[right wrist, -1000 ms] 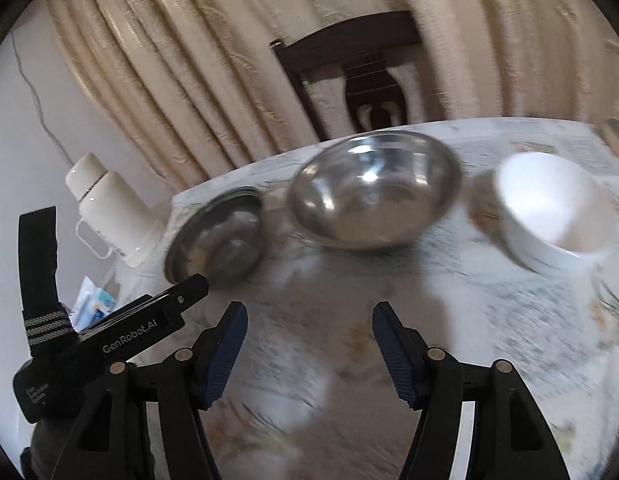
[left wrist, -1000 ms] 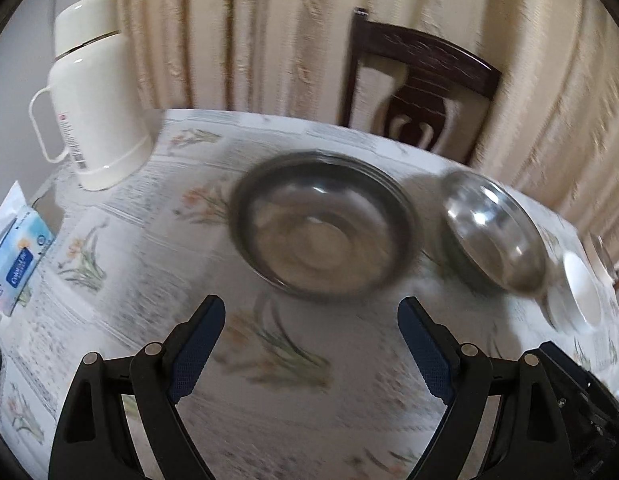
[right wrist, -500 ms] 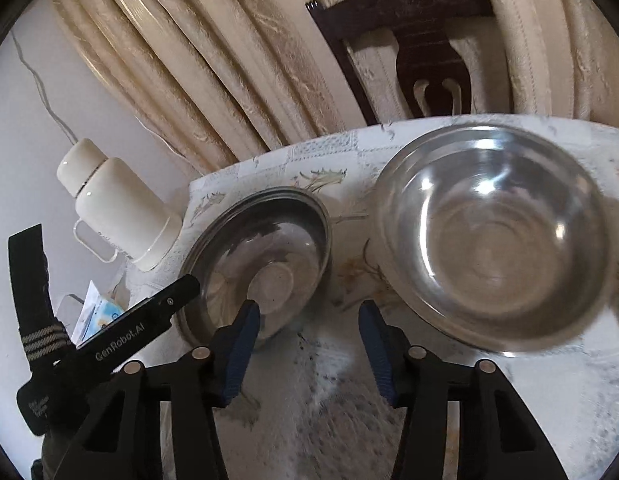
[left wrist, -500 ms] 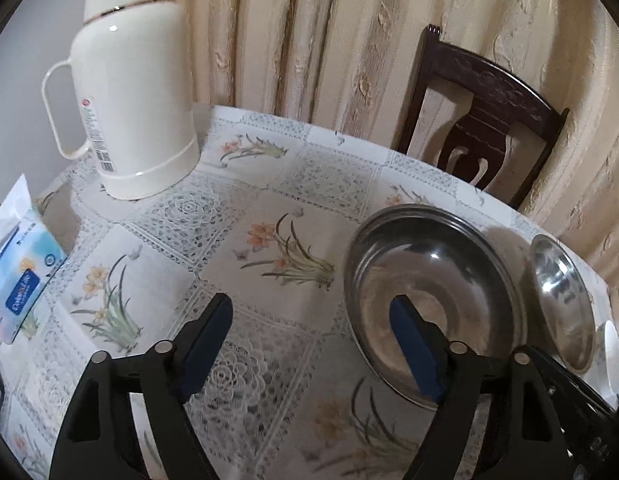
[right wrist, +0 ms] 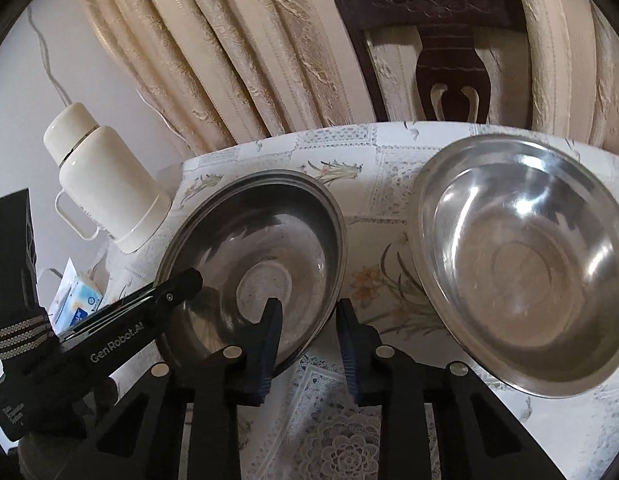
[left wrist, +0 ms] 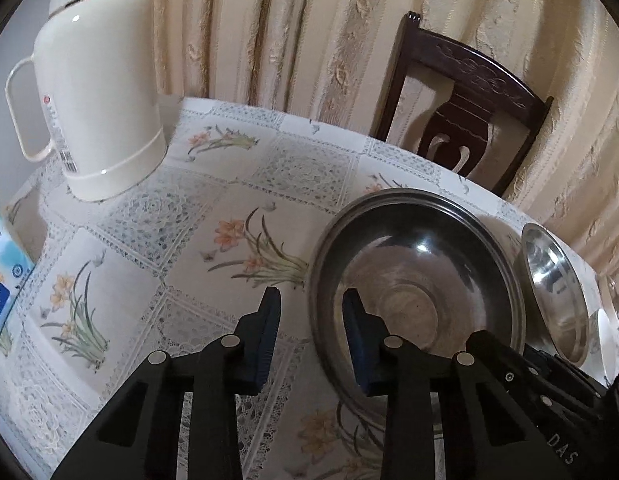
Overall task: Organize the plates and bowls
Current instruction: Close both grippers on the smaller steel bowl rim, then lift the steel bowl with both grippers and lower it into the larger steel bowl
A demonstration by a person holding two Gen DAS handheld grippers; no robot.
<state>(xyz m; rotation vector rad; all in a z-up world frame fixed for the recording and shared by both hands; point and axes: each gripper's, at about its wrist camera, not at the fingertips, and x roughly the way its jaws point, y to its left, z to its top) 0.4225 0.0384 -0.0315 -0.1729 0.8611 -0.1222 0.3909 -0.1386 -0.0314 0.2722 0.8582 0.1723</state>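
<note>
Both tools (left wrist: 311, 312) (right wrist: 308, 322) have clamped one of two steel bowls (right wrist: 253, 256).

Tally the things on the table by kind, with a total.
Steel bowls: 2, a darker one and a shiny one
Cream thermos jug: 1
Tissue pack: 1
Total: 4

"GenRobot.AI" stands on the left tool's body (right wrist: 109, 344); "DAS" on the right tool's (left wrist: 561, 448).
</note>
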